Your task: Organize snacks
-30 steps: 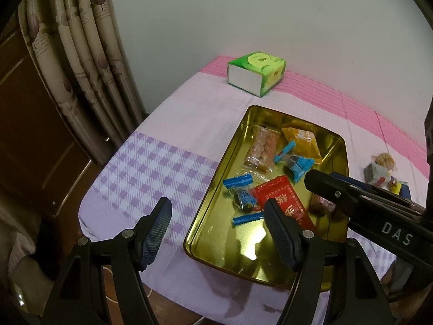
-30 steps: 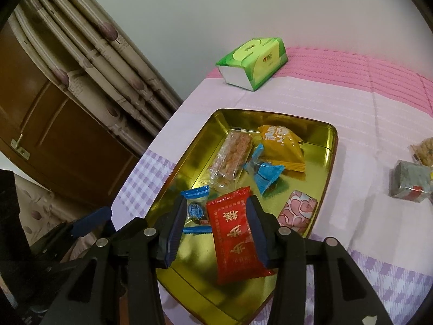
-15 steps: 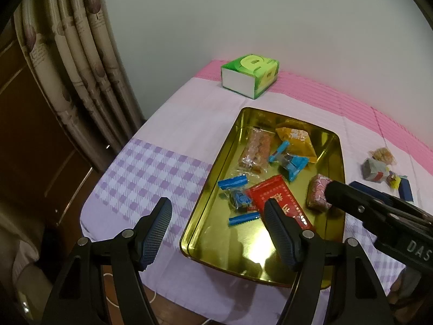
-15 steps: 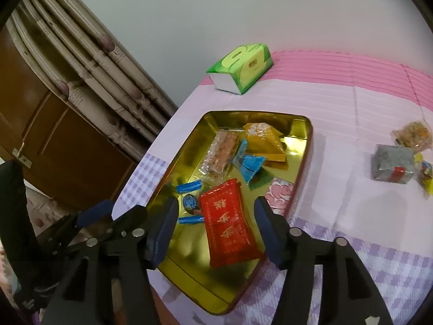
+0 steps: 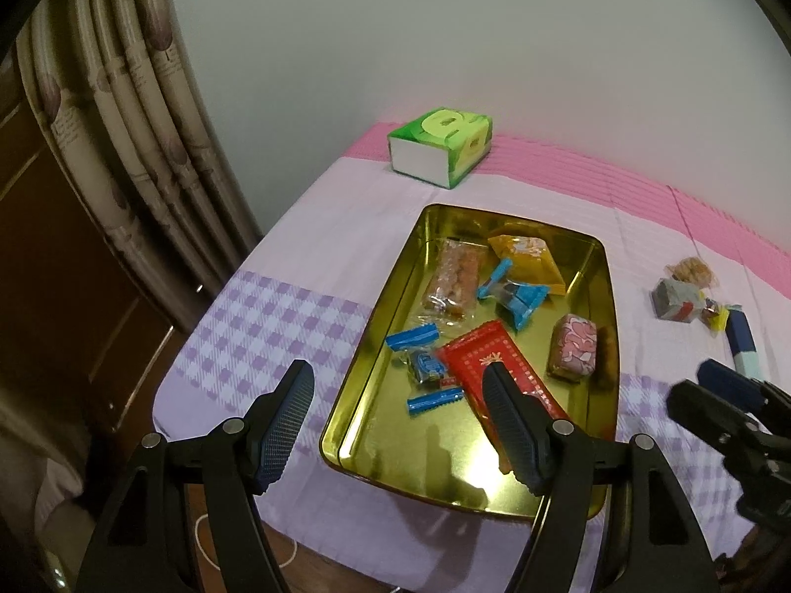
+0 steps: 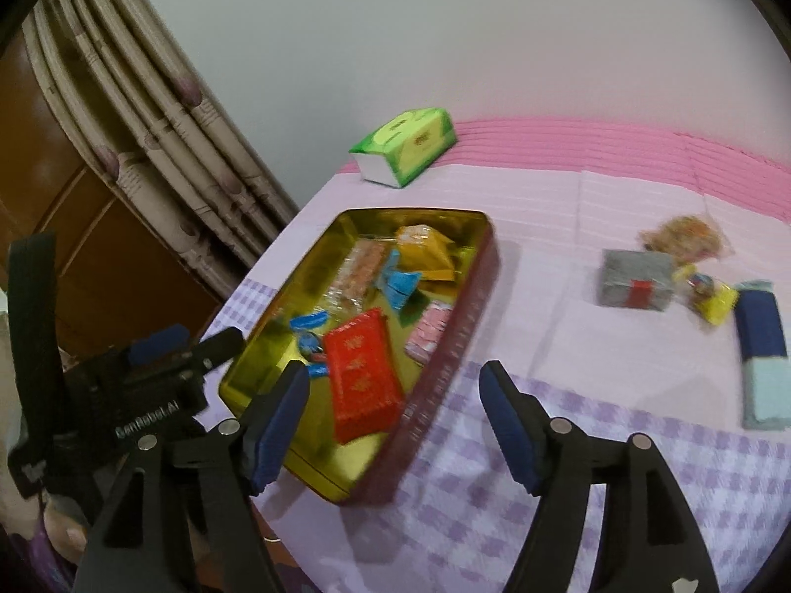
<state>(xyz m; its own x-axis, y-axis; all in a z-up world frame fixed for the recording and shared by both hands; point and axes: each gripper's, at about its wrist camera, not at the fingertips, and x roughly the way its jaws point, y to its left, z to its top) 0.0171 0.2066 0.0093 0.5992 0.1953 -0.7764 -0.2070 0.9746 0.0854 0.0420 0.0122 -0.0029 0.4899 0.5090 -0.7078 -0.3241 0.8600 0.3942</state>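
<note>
Left claw [image 5: 398, 425] apart, empty | right claw [image 6: 393, 425] apart, empty | red packet [image 6: 363, 375] in gold tray [image 6: 445, 346]

A shiny gold metal tray [image 5: 390, 291] sits on a lilac-and-white checked, pink-striped cloth [image 5: 277, 326]; a red foil packet [image 6: 363, 370] inside it shows gold print.

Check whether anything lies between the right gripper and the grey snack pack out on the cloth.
Nothing visible does. The right gripper hangs open over the checked part of the tablecloth, and only bare cloth lies between it and the grey snack pack. The gold tray sits to its left, off that path.
</note>
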